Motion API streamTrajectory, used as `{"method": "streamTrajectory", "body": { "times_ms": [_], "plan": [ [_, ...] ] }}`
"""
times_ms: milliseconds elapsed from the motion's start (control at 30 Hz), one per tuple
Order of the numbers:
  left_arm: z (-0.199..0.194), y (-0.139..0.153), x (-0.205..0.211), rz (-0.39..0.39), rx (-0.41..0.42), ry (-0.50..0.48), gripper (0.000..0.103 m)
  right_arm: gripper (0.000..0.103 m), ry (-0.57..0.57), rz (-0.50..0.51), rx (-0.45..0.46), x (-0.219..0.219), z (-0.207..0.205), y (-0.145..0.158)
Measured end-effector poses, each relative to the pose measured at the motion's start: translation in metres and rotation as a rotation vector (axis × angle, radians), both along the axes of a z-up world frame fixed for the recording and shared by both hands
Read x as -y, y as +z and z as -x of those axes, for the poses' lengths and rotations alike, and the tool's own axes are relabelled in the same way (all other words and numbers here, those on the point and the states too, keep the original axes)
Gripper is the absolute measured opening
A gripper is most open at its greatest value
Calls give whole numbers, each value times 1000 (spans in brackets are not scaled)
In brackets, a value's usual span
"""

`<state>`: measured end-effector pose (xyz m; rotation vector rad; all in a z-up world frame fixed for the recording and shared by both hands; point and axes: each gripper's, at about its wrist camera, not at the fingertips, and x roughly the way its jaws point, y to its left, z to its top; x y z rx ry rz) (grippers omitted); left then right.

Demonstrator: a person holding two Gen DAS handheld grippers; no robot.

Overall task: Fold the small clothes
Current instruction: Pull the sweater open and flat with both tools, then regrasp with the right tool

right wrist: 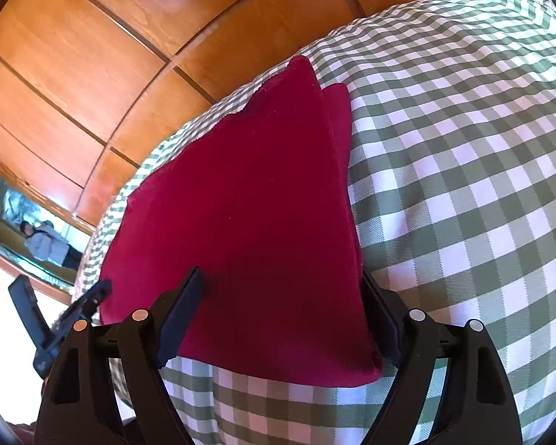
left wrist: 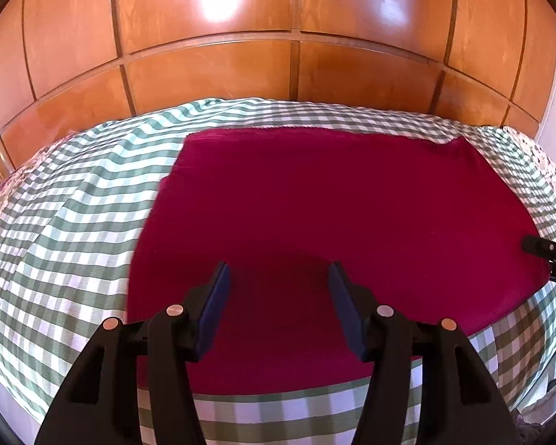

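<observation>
Slippage worries us: our left gripper (left wrist: 278,278) and right gripper (right wrist: 283,289) both gape empty over the folded crimson knit cloth (left wrist: 333,204), whose layers beneath could shift.

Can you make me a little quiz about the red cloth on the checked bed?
1. True or false: the left hand-held gripper is clamped shut on the red cloth.
2. What does the red cloth lie on? A) a bare wooden floor B) a green and white checked cover C) a metal tray
3. Fill in: behind the bed stand panels of ______.

Key:
1. False. Its jaws stand apart above the cloth, nothing pinched.
2. B. The cloth lies flat on the checked cover, one layer showing under another at its far corner in the right wrist view.
3. Wood, orange-brown and glossy.
</observation>
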<state>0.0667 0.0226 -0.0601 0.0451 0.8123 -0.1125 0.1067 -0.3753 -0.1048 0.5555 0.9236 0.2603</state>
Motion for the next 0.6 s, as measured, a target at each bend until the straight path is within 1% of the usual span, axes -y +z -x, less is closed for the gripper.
{"method": "streamTrajectory", "body": {
  "times_ms": [33, 67, 100, 167, 333, 467, 600],
  "plan": [
    [0, -1, 3, -5, -2, -4, 55, 73, -1, 4, 4, -1, 0, -1],
    [-1, -2, 5, -11, -5, -7, 55, 67, -5, 8, 6, -1, 1, -1],
    [-1, -3, 7, -19, -8, -9, 55, 63, -11, 8, 6, 0, 1, -1],
    [-4, -5, 8, -27, -16, -11, 56, 54, -24, -9, 6, 3, 2, -2],
    [-8, -9, 8, -36, -29, -14, 58, 41, -26, -25, 9, 2, 4, -1],
    [-11, -12, 6, -23, -36, -15, 58, 35, -22, -25, 18, -5, 1, 6],
    [-11, -13, 4, -14, -36, -21, 58, 33, -13, -12, 38, -12, 0, 18]
  ]
}}
